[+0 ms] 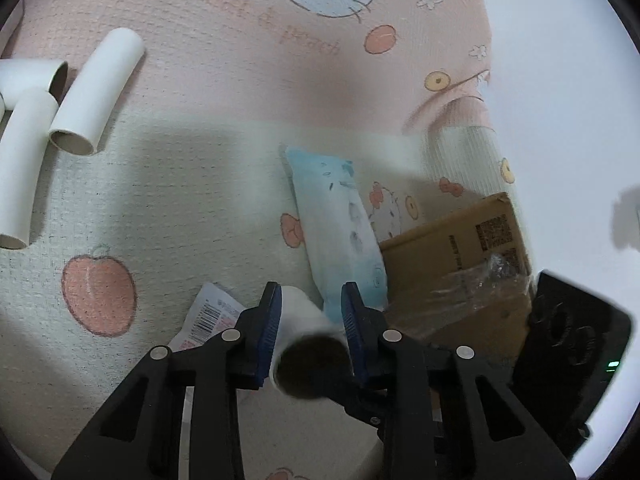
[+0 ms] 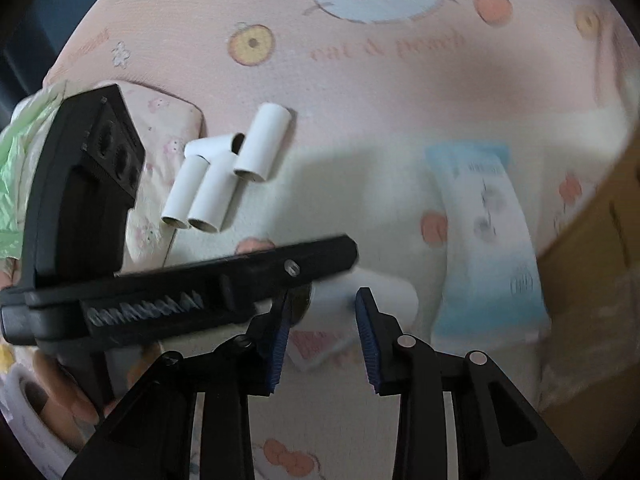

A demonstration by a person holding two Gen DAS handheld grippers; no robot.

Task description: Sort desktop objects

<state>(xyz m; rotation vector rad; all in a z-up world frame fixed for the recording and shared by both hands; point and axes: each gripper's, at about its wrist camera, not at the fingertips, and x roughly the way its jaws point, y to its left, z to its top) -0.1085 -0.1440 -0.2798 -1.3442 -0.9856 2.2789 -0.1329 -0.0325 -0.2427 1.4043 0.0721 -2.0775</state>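
My left gripper (image 1: 310, 312) is shut on a white cardboard tube (image 1: 308, 336), held between its blue pads above the patterned cloth. In the right wrist view the same tube (image 2: 372, 292) shows sticking out from the left gripper's black body (image 2: 200, 292). My right gripper (image 2: 324, 336) is open and empty, just below that tube. Several white tubes (image 1: 96, 92) lie in a cluster at the left; they also show in the right wrist view (image 2: 224, 168). A light blue packet (image 1: 340, 224) lies ahead of the left gripper, and shows in the right wrist view (image 2: 488, 240).
A brown cardboard box (image 1: 460, 264) with clear tape stands at the right, also at the right edge in the right wrist view (image 2: 592, 264). A flat packet with a barcode (image 1: 212, 316) lies under the left gripper. The pink and white cloth (image 1: 240, 60) covers the surface.
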